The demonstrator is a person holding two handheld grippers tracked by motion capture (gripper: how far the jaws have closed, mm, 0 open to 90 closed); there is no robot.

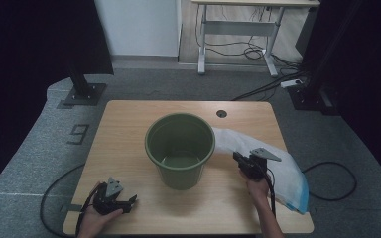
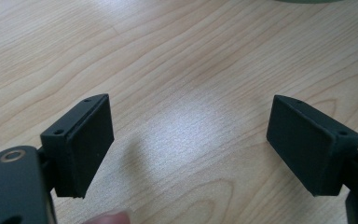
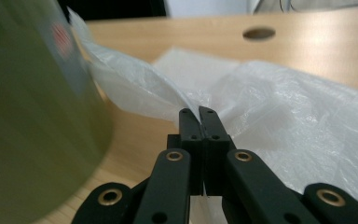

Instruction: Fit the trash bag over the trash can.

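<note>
Left gripper [image 1: 129,203] sits low at the near-left corner of the light wood-grain tabletop [image 1: 129,124], held in the person's left hand [image 1: 95,218], jaws spread wide with bare wood between the flat black pads [image 2: 89,140]. Right gripper [image 1: 239,158] is on the near-right side, right hand [image 1: 257,187] behind it, jaws pressed together on a fold of the thin translucent white plastic bag [image 1: 283,168]. The bag is crinkled film, lying flat on the right of the table and reaching past its right edge, blue strip along its near end; its far part touches the round dark green plastic bucket [image 1: 180,148]. Bucket stands upright mid-table, open top, smooth walls. Red blurred mark on the bucket wall in the right gripper view, not readable. A grey "9" [image 1: 79,134] is marked on the carpet left of the table.
</note>
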